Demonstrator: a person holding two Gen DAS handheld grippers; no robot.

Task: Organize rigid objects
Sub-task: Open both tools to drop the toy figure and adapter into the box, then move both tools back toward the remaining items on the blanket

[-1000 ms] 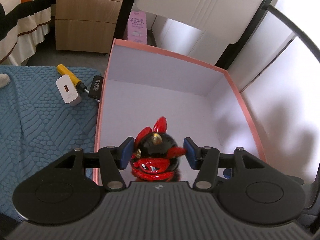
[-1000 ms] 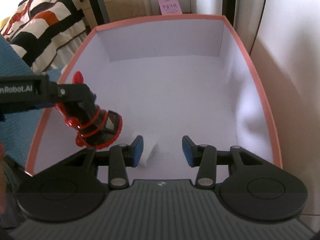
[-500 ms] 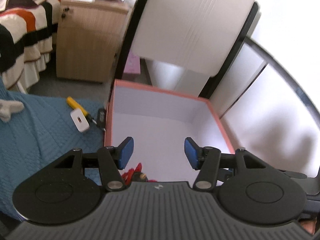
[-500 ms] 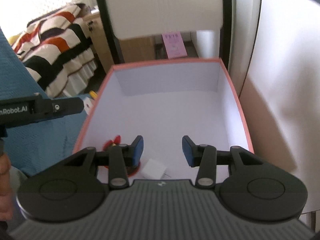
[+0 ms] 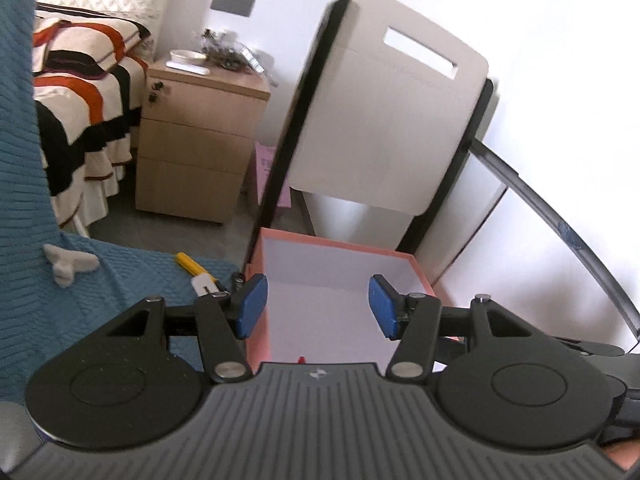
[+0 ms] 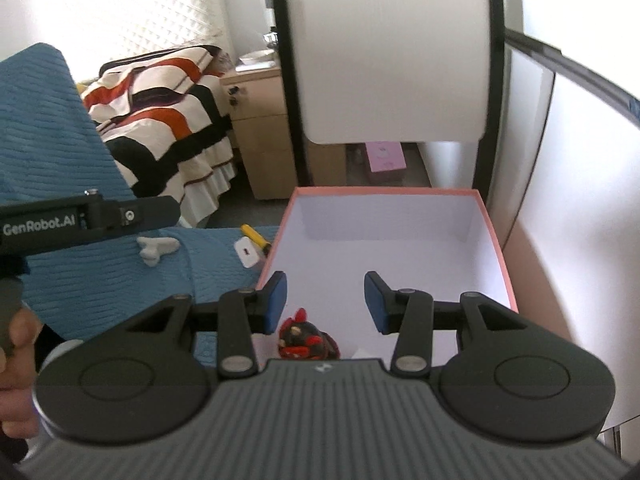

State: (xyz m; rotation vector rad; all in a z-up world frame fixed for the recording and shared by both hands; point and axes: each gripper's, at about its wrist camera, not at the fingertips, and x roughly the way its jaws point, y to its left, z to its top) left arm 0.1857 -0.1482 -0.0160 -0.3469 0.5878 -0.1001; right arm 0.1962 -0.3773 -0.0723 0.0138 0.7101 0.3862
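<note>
A blue textured cloth covers the worktop, and at its edge stands a pink box with a white inside, open at the top. The left gripper hangs above the near left corner of the box, its blue-padded jaws apart with nothing between them. The right gripper hangs over the near end of the box, its jaws also apart and empty. A hand shows at the left edge of the right wrist view. The red and black figurine lies on the floor of the box at its near end, below the right jaws and nearer the left one, touching neither. From the left wrist view only a red tip of it shows, below the gap between those jaws. Just beside it a white block peeks out. On the cloth beside the box lie a pale grey toy, a white charger and a yellow-handled screwdriver.
</note>
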